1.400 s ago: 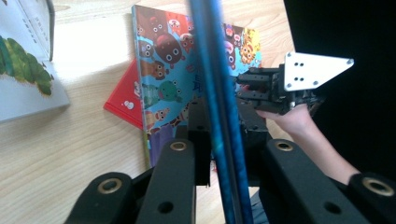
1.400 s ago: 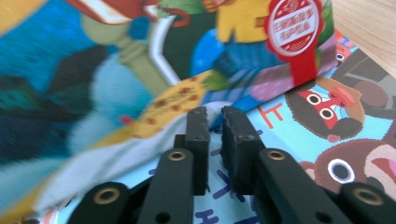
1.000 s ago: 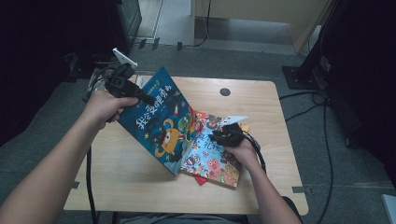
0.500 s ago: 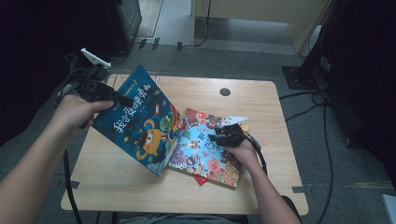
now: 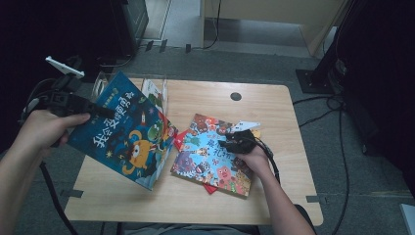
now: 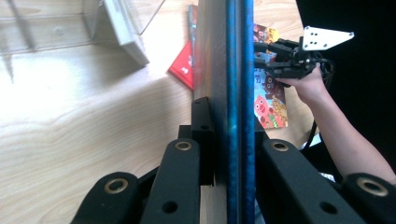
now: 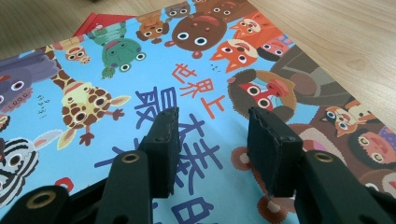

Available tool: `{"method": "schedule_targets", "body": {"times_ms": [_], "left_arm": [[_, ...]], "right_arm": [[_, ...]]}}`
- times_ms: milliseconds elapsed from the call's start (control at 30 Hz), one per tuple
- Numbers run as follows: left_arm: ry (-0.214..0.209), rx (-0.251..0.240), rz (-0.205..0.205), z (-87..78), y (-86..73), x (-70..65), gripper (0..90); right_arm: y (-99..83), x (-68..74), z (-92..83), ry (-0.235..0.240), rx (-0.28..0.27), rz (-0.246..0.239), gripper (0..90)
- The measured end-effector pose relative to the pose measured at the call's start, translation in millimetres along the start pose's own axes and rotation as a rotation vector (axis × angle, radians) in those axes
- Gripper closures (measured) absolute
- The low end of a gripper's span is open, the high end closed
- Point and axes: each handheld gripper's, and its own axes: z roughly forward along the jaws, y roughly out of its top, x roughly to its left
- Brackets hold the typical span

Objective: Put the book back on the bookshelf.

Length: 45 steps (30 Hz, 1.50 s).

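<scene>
The left gripper (image 5: 100, 110) clamps the blue book (image 5: 125, 139); the right gripper (image 7: 212, 140), jaws just opening, presses on the animal book (image 7: 140, 93).

My left gripper (image 5: 100, 110) is black and clamps a dark blue book (image 5: 125, 134) bearing white characters and an orange monster. My right gripper (image 7: 212, 140), also black, rests above a light blue book (image 5: 215, 156) patterned with multicoloured cartoon animals. Beneath it lies something red (image 5: 209, 187), possibly another book. The table (image 5: 284, 117) is pale woodgrain.
</scene>
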Motion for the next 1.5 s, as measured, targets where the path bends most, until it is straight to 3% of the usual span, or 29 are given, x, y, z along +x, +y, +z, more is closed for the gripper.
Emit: {"method": "schedule_targets", "body": {"times_ms": [267, 767, 1067, 1200, 1500], "left_arm": [[0.017, 0.002, -0.045, -12.6, -16.4, 18.5, 82.8], [0.055, -0.052, -0.137, -46.9, -37.4, 54.7, 81.9], [0.087, -0.082, -0.21, -57.8, -34.8, 80.0, 82.1], [0.122, -0.093, -0.222, -61.6, -27.2, 84.3, 81.8], [0.16, -0.133, -0.277, -77.7, -18.0, 98.8, 81.8]], "right_arm": [[0.1, -0.6, 0.0, 0.001, 0.001, 0.004, 53.7], [0.1, -1.1, -0.1, 0.002, 0.002, 0.009, 53.6], [0.2, -1.0, 0.1, 0.002, 0.002, 0.012, 53.2], [0.6, -1.6, 0.4, 0.001, 0.003, 0.011, 53.1], [0.6, -1.2, 0.3, 0.001, 0.004, 0.009, 52.4]]}}
